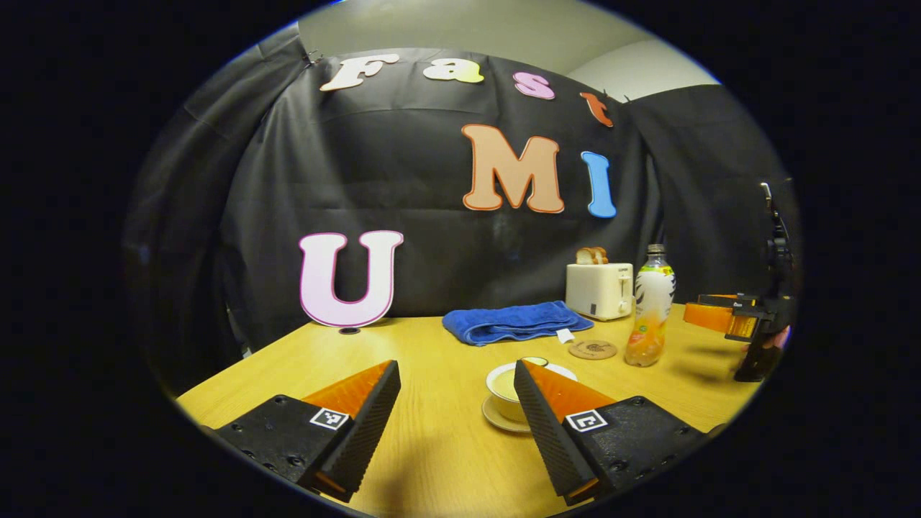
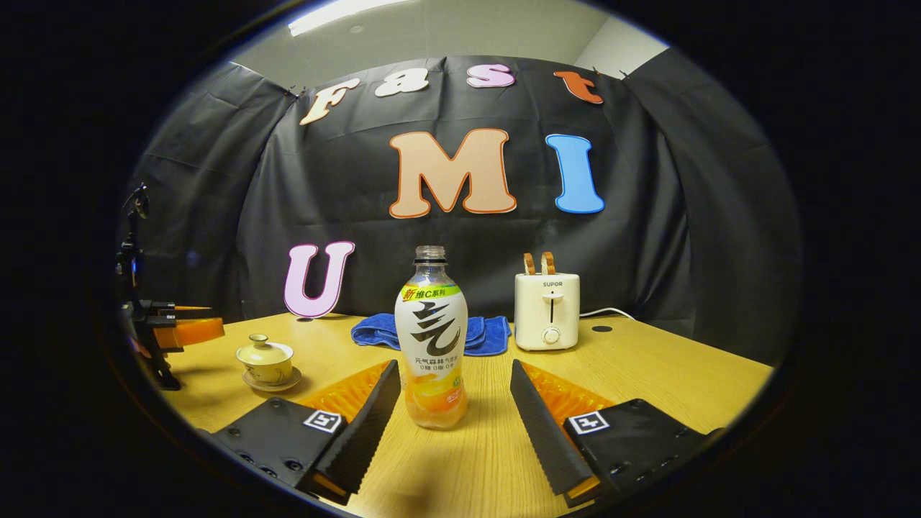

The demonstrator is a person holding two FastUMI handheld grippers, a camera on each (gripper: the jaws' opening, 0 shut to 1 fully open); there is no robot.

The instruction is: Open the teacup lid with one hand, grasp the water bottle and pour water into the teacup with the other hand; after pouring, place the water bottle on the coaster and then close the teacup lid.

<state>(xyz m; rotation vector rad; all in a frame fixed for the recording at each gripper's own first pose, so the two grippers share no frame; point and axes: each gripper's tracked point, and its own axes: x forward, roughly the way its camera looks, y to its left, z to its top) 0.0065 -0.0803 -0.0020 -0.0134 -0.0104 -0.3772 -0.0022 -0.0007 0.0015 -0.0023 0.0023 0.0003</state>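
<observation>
The lidded cream teacup [image 1: 504, 388] stands on its saucer just past my left gripper [image 1: 457, 370], partly hidden behind one finger. That gripper is open and holds nothing. The water bottle [image 2: 432, 345], clear with orange drink and a white label, stands upright between the open fingers of my right gripper [image 2: 453, 367] without touching either. A round brown coaster [image 1: 593, 350] lies on the table just left of the bottle [image 1: 650, 306]. In the right gripper view the teacup [image 2: 266, 360] sits at the left with its lid on, next to the left gripper [image 2: 191, 327]. The right gripper [image 1: 709, 316] hovers right of the bottle.
A folded blue towel [image 1: 514, 321] lies at the back of the wooden table [image 1: 432, 446]. A white toaster [image 2: 547, 309] with bread slices stands beside it, its cord trailing right. Black cloth walls close the table's back and sides.
</observation>
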